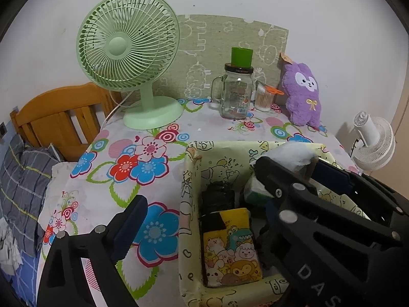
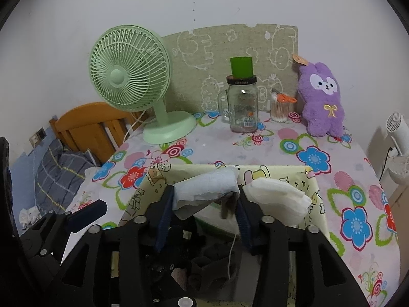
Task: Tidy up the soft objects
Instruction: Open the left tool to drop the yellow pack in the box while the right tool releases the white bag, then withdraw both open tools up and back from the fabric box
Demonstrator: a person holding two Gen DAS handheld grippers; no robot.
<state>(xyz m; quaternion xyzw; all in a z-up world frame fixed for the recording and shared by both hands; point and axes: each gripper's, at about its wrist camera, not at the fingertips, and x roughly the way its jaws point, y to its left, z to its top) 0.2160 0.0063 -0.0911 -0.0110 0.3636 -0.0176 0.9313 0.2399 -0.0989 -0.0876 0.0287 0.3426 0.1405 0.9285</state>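
Note:
A cream cartoon-print box (image 1: 190, 179) stands on the flowered tablecloth. It holds a yellow cartoon tissue pack (image 1: 230, 250), a black bundle (image 1: 217, 197) and a green-white pack (image 1: 253, 189). My right gripper (image 2: 203, 204) hangs over the box (image 2: 313, 192), and its blue pads touch both ends of a white tissue wad (image 2: 204, 189). A second white wad (image 2: 278, 199) lies by the right finger. My left gripper (image 1: 204, 209) is open and straddles the box's left wall with nothing gripped. A purple plush rabbit (image 1: 303, 94) leans at the back right.
A green desk fan (image 1: 127, 51) stands at the back left. Beside it are a glass jar (image 1: 236, 94) topped by a green cup and a swab holder (image 1: 264, 99) with orange scissors. A wooden headboard (image 1: 58, 117) and bedding lie left of the table. A white fan (image 1: 373, 148) is at the right.

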